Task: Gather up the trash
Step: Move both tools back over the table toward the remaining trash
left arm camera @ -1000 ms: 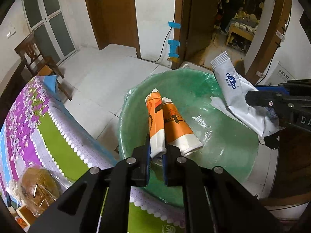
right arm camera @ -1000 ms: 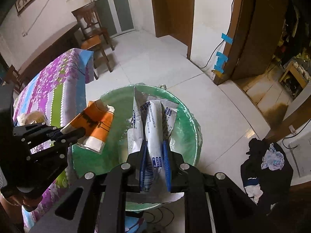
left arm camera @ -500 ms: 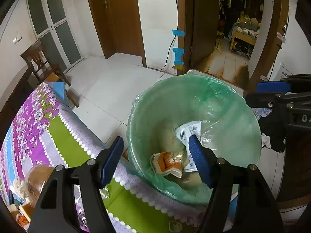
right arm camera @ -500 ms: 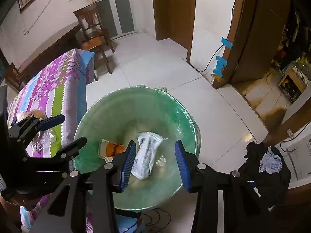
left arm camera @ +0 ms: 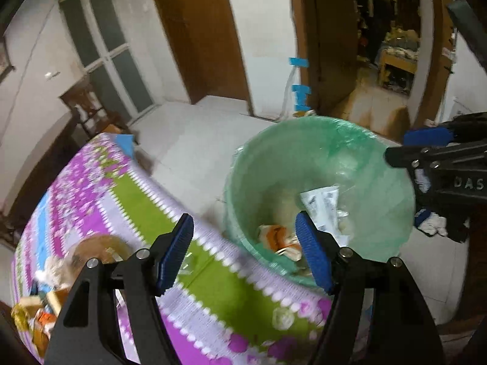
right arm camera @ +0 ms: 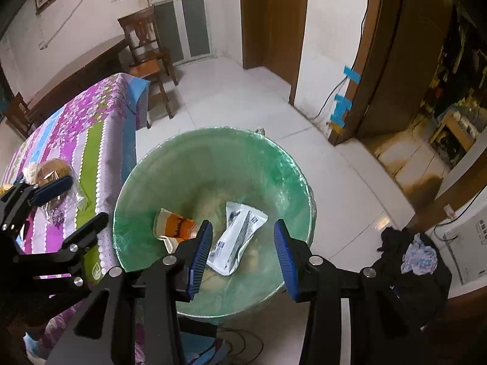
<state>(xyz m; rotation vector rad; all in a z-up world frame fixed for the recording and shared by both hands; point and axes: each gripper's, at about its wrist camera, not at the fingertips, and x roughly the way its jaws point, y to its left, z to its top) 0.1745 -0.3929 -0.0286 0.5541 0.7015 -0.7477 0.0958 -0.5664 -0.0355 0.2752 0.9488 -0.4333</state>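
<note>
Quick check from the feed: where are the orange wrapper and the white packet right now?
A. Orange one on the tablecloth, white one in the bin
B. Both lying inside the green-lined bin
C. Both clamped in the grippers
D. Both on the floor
B: the orange wrapper and the white packet lie at the bottom of the bin, and the left gripper and right gripper both stand open and empty.

The trash bin (right arm camera: 283,164) is round and lined with a thin green plastic bag. It stands on the floor, right beside the table edge. Two bits of trash lie at the bottom. The orange and white wrapper (right arm camera: 175,228) is crumpled up on the side near the table. The white packet (right arm camera: 240,237) with dark print lies flat next to it, maybe just touching it.
</note>
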